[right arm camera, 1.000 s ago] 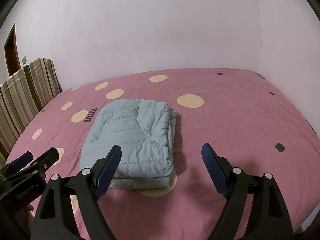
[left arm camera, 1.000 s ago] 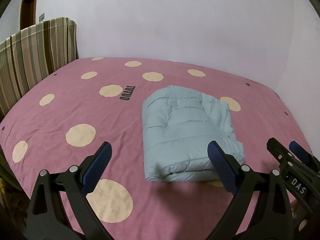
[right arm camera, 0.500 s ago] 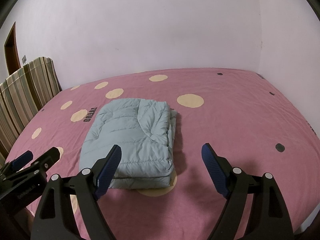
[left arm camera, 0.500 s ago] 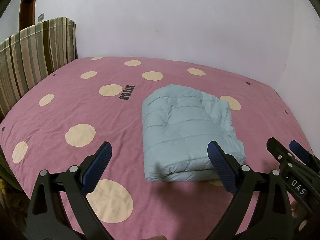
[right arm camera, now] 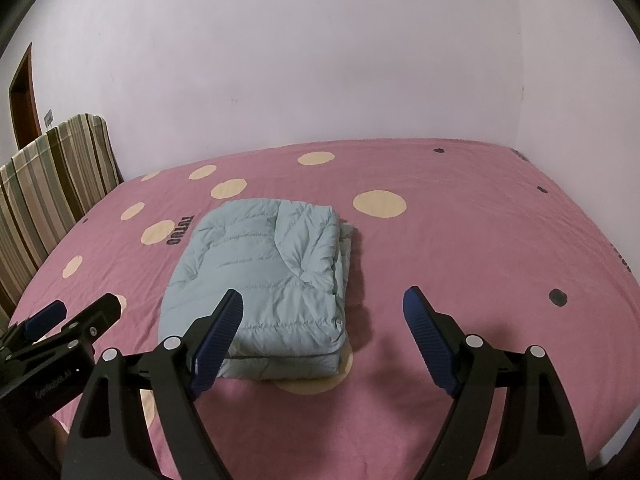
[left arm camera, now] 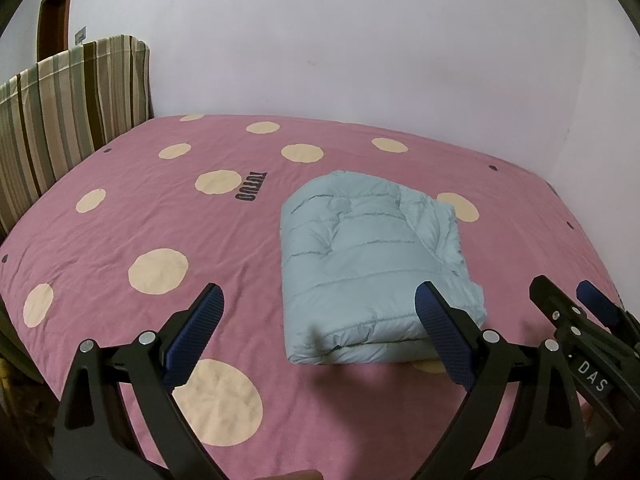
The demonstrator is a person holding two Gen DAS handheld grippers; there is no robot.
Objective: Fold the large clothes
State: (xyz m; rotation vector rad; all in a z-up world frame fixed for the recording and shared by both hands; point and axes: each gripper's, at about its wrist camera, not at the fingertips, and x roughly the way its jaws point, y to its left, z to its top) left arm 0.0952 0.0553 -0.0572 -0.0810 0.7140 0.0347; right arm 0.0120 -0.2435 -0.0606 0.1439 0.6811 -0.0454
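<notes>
A pale blue quilted puffer jacket (left arm camera: 372, 264) lies folded into a thick rectangular bundle on the pink bed; in the right wrist view the jacket (right arm camera: 264, 280) sits just ahead and left of centre. My left gripper (left arm camera: 320, 320) hovers open above the bed's near edge, nothing between its blue pads, its right finger in front of the bundle's near corner. My right gripper (right arm camera: 324, 320) also stands open and holds nothing, short of the bundle's near right corner. Each gripper shows at the edge of the other's view: the right gripper (left arm camera: 580, 320) and the left gripper (right arm camera: 60, 324).
The bed is covered by a pink sheet (left arm camera: 160, 208) with cream dots and small dark spots. A striped headboard cushion (left arm camera: 60, 112) stands at the left. White walls close off the far side and right. A door frame (right arm camera: 22, 92) shows at far left.
</notes>
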